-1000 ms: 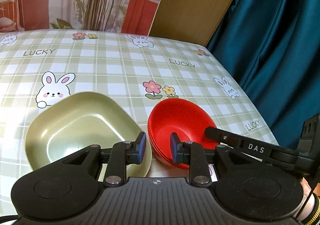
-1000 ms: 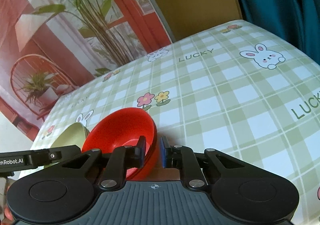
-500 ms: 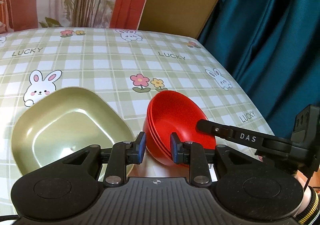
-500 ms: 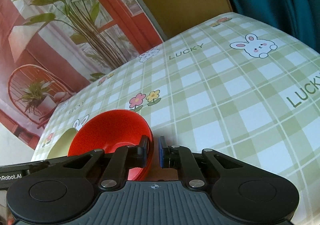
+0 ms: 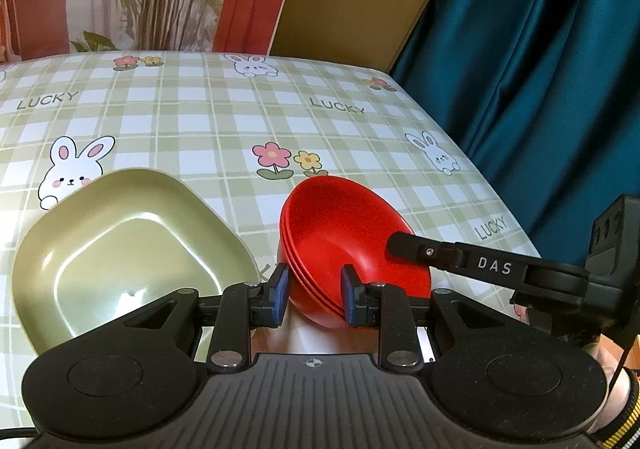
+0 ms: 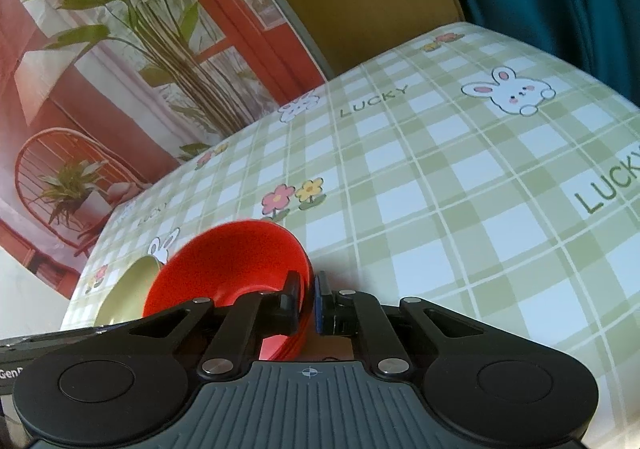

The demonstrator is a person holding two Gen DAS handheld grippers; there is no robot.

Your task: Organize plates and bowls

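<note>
A stack of red bowls is held tilted above the checked tablecloth, beside a square olive-green plate that lies flat on the left. My right gripper is shut on the stack's rim; its finger also reaches over the bowls in the left wrist view. My left gripper is open, its blue pads either side of the stack's near rim without gripping it. The plate's edge shows behind the bowls in the right wrist view.
The tablecloth has rabbits, flowers and LUCKY print. The table's right edge runs along a teal curtain. A printed backdrop with plants stands behind the far edge.
The red bowl stack has risen and tilted in my right gripper's grip. My left gripper stays open at its near rim. The green plate has not moved.
</note>
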